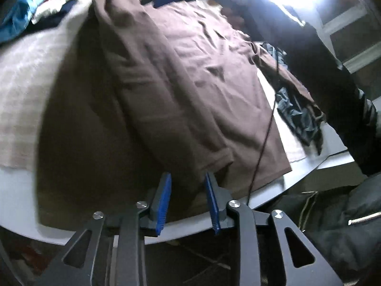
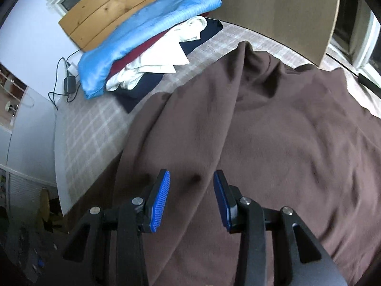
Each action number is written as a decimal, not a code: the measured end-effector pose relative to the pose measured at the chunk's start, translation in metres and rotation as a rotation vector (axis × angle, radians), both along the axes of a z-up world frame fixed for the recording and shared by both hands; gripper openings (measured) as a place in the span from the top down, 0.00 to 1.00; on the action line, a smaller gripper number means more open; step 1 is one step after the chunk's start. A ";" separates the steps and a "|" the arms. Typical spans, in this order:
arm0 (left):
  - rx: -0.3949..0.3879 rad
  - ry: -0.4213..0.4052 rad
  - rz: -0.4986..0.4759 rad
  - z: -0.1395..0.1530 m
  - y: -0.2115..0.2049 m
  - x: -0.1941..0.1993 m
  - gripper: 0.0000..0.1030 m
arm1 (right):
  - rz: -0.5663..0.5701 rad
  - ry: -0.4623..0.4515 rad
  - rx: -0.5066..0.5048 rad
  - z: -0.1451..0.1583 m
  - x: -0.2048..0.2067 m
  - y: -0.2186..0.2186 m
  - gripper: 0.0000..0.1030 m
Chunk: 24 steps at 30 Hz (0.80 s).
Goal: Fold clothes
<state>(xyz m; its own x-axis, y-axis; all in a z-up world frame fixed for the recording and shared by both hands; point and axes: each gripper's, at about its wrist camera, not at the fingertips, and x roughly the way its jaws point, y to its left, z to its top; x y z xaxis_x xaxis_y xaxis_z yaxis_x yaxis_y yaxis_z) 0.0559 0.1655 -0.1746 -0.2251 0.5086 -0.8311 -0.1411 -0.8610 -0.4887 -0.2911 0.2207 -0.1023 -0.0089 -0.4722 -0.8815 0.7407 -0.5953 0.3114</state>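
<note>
A brown garment (image 1: 190,71) lies spread on the cloth-covered table, with one long side and its sleeve folded in over the body. My left gripper (image 1: 188,178) hangs over the garment's near hem by the table's edge. Its blue pads (image 1: 164,202) stand apart and nothing is pinched between them. In the right wrist view the same brown garment (image 2: 285,143) fills the middle and right. My right gripper (image 2: 191,174) is just above the fabric near a folded ridge, open, with its pads (image 2: 159,202) clear of the cloth. A black sleeve (image 1: 309,54) reaches across the right side.
A stack of folded clothes, blue on top (image 2: 147,35), sits at the far left corner on the checked cloth (image 2: 95,124). A crumpled dark garment (image 1: 297,114) lies at the right. A thin black cable (image 1: 264,138) hangs across the brown garment. A power adapter (image 2: 69,83) lies beside a wooden board (image 2: 107,7).
</note>
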 end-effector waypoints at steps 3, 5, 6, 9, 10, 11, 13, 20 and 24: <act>-0.011 -0.035 0.017 -0.016 0.010 -0.005 0.70 | -0.008 -0.012 0.001 -0.005 -0.010 -0.010 0.58; -0.012 -0.040 0.028 -0.021 0.014 -0.006 0.73 | -0.016 -0.018 -0.001 -0.007 -0.016 -0.016 0.56; -0.006 -0.034 0.033 -0.022 0.016 -0.006 0.80 | -0.019 -0.027 -0.008 -0.009 -0.019 -0.018 0.56; 0.028 0.006 0.044 -0.017 0.016 -0.006 0.94 | -0.024 -0.048 -0.024 -0.013 -0.025 -0.023 0.56; 0.039 0.017 0.047 -0.014 0.015 -0.005 0.94 | -0.025 -0.054 -0.028 -0.014 -0.027 -0.025 0.56; 0.054 0.028 0.054 -0.010 0.011 -0.004 0.95 | -0.024 -0.057 -0.032 -0.016 -0.028 -0.026 0.56; 0.080 0.049 0.070 0.000 0.004 -0.002 0.95 | -0.023 -0.064 -0.049 -0.016 -0.029 -0.026 0.68; 0.100 0.172 0.179 0.062 -0.058 0.022 0.95 | -0.012 -0.044 -0.096 0.014 -0.022 -0.024 0.96; 0.031 0.161 0.196 0.063 -0.086 0.032 0.95 | 0.003 -0.022 -0.054 0.013 -0.012 -0.032 0.96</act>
<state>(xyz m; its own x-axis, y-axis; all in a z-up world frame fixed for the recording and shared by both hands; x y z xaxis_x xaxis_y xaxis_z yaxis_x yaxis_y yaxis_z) 0.0877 0.0790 -0.1116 -0.4501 0.4670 -0.7611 -0.0513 -0.8645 -0.5001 -0.3032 0.1885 -0.0896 0.0120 -0.5188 -0.8548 0.7349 -0.5751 0.3594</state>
